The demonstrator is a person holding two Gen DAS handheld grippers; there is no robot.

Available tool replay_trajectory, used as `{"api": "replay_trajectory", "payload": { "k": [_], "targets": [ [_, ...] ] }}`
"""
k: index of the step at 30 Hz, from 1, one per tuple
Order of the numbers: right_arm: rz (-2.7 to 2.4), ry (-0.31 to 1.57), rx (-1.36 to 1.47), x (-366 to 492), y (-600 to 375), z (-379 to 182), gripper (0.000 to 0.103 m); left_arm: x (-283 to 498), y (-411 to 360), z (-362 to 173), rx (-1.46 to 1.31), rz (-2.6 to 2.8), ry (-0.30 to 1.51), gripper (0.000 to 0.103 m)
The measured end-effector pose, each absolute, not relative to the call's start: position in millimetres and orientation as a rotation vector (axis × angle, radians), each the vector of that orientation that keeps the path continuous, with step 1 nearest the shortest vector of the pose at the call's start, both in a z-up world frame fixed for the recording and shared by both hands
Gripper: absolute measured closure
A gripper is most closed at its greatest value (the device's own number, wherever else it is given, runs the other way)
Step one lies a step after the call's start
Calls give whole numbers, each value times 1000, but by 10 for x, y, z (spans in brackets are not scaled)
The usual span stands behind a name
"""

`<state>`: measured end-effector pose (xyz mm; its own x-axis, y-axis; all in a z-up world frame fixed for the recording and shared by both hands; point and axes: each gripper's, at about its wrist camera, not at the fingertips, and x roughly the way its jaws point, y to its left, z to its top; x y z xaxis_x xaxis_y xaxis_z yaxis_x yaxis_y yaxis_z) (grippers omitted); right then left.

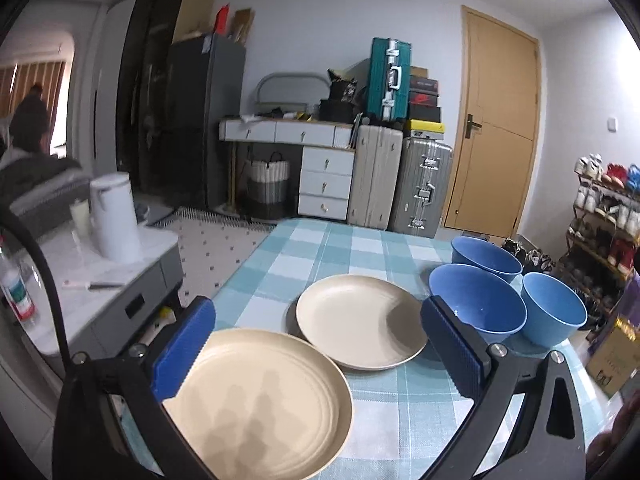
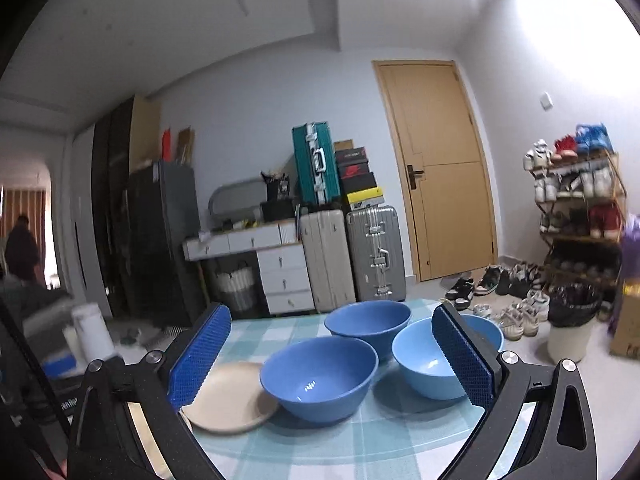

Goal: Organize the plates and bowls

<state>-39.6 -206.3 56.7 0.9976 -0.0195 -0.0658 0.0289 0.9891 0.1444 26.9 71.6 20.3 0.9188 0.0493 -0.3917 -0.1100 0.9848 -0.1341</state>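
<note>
Two beige plates lie on the checked tablecloth [image 1: 304,248]. The near plate [image 1: 256,404] sits low between the fingers of my left gripper [image 1: 319,308], whose jaws stand wide open with neither pad pressing on it. The far plate [image 1: 360,320] lies just beyond. Three blue bowls [image 1: 476,304] [image 1: 486,258] [image 1: 554,312] cluster to the right. My right gripper [image 2: 330,314] is open and level, facing the bowls: one in front [image 2: 320,376], one behind [image 2: 368,320], and one [image 2: 424,364] partly hidden by the right finger [image 2: 464,356]. A plate [image 2: 232,400] shows at the left.
A grey side cabinet [image 1: 132,304] left of the table carries a white kettle [image 1: 114,216] and a bottle [image 1: 16,292]. Suitcases [image 1: 424,184], a drawer desk and a wooden door [image 1: 496,120] stand behind. A shoe rack [image 2: 576,208], loose shoes and a bin [image 2: 570,328] are at the right. A person stands far left.
</note>
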Motion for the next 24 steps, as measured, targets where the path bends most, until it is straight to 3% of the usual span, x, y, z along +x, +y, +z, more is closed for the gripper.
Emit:
{"api": "replay_trajectory", "payload": {
  "k": [7, 18, 20, 24],
  "targets": [
    [-77, 131, 246, -333, -2129, 543, 1, 321, 733, 188, -179, 92, 430, 0],
    [-175, 498, 1, 178, -1889, 479, 1, 271, 661, 222, -176, 162, 400, 0],
    [-176, 493, -35, 183, -1847, 459, 1, 287, 697, 207, -197, 184, 407, 0],
    [-176, 293, -69, -71, -1790, 595, 1, 267, 748, 224, -209, 157, 386, 0]
  ]
}}
